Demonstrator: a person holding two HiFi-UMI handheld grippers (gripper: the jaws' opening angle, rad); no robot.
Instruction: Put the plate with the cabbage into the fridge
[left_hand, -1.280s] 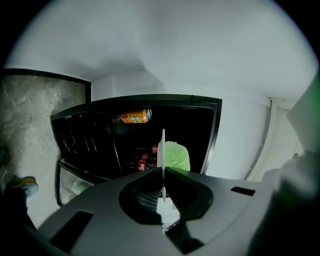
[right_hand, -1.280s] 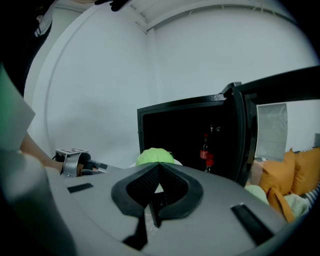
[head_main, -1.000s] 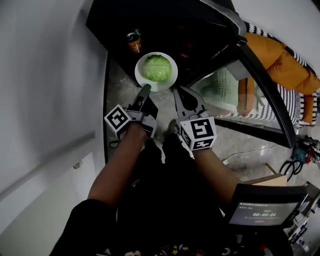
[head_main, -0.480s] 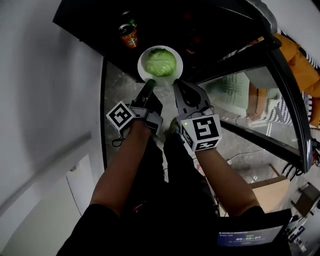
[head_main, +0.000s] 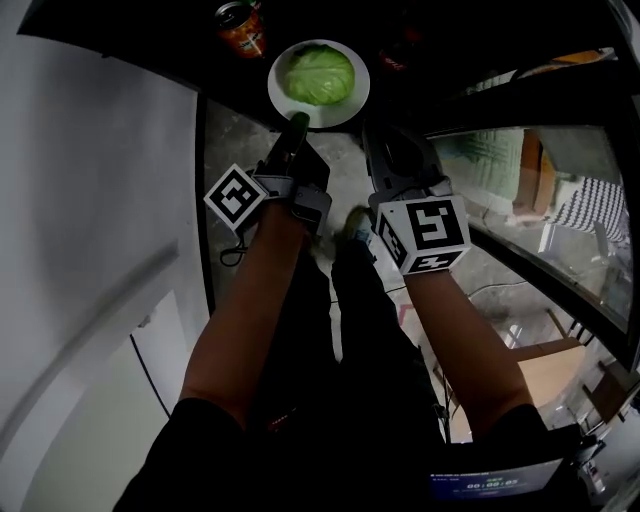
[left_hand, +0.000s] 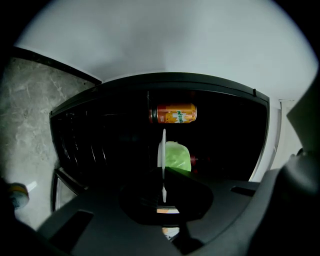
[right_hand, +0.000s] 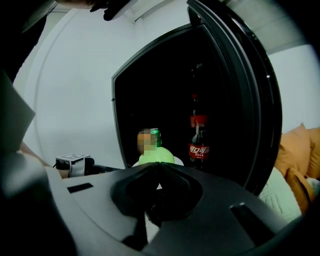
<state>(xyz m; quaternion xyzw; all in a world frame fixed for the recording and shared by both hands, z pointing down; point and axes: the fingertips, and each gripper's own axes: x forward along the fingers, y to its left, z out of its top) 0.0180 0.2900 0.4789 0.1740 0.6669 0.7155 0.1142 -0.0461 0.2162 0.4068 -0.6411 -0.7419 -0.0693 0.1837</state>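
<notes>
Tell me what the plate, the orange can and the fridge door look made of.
The plate looks like glazed ceramic, possibly melamine: white, smooth, with a thin rim. The orange can is probably printed aluminium, given its shiny silver top. The fridge door looks like clear glass in a dark frame, since the room shows through it.

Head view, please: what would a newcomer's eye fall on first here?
The pale green cabbage on its round white plate, bright against the open black fridge at the top. Next, the left tongs clamped on the plate's near rim, and the orange drink can just left of it.
</notes>
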